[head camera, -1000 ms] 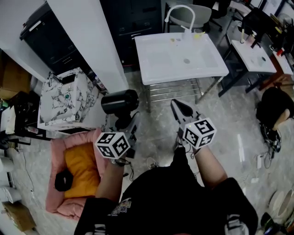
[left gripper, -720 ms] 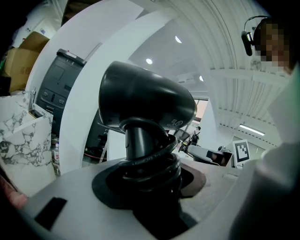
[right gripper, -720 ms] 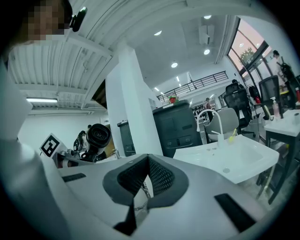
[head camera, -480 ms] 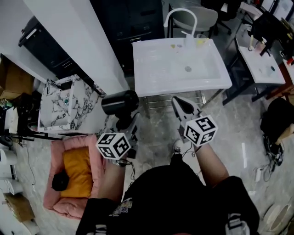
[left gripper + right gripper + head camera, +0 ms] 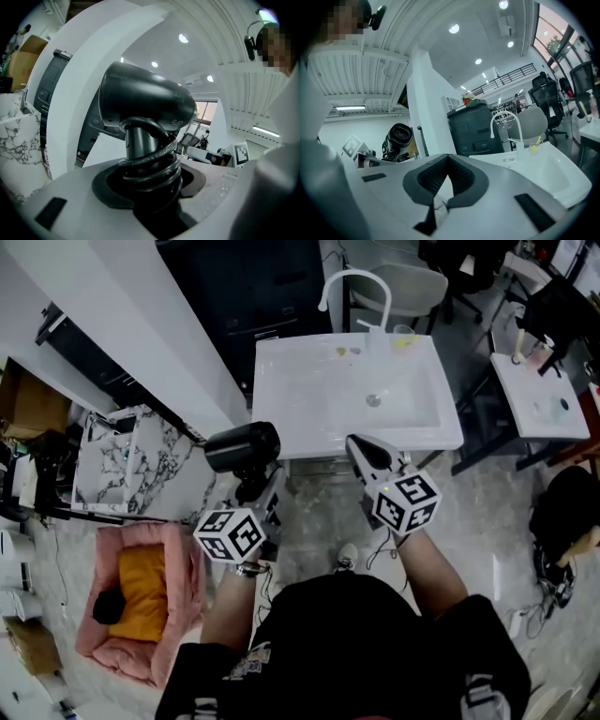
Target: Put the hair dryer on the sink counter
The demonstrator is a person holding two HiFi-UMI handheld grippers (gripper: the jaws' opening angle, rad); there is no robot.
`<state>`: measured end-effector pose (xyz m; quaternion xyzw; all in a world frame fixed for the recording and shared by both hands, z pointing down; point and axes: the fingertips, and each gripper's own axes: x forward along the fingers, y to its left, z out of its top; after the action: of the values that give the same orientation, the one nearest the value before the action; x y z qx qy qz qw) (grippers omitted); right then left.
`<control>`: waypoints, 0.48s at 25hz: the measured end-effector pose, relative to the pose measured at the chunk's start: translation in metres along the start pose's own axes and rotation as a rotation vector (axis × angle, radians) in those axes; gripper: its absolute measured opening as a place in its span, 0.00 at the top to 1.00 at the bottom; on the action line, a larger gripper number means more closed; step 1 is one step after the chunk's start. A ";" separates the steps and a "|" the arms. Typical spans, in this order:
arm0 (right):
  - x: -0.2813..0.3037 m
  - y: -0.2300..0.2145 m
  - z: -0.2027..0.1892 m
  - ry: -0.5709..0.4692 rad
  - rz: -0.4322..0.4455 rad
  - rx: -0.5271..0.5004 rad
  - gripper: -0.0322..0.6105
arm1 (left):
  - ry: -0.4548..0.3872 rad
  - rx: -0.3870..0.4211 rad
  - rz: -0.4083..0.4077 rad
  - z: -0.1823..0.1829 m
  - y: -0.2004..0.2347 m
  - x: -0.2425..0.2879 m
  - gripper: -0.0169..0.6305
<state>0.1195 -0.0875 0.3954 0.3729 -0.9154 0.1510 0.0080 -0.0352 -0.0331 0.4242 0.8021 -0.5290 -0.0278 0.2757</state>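
Left claw (image 5: 257,493) is clamped on the dryer (image 5: 242,446) by its handle, with the cord (image 5: 150,161) coiled round the handle between the jaws. The handle stands up out of the claw and the barrel lies crosswise on top.

Right claw (image 5: 362,452) is pressed together and holds nothing.

The bench (image 5: 270,381) lies ahead and right of the left claw. The dryer's barrel overlaps the near-left corner in the head view. We cannot tell its height over the rim.

The right claw's tip is at the near edge, but the load is in the left.

- Room: the basin (image 5: 375,390) takes the middle, leaving flat strips along the left and near rims.
- Tap (image 5: 356,287) and cup (image 5: 403,334) sit at the far rim, well clear.
- The white wall (image 5: 141,324) runs close on the dryer's left, so we judge the way in is forward and right.
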 end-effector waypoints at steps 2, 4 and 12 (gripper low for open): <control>-0.002 -0.015 0.005 -0.004 0.015 -0.006 0.95 | -0.006 0.000 0.007 0.001 -0.009 0.014 0.67; -0.006 -0.027 0.008 -0.004 0.020 -0.007 0.95 | -0.007 -0.001 0.009 0.001 -0.017 0.026 0.67; -0.001 -0.065 0.018 -0.003 -0.001 0.022 0.95 | 0.015 0.017 0.012 0.011 -0.023 0.065 0.67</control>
<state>0.1662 -0.1355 0.3959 0.3737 -0.9135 0.1607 0.0023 0.0092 -0.0869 0.4201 0.8014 -0.5319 -0.0155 0.2731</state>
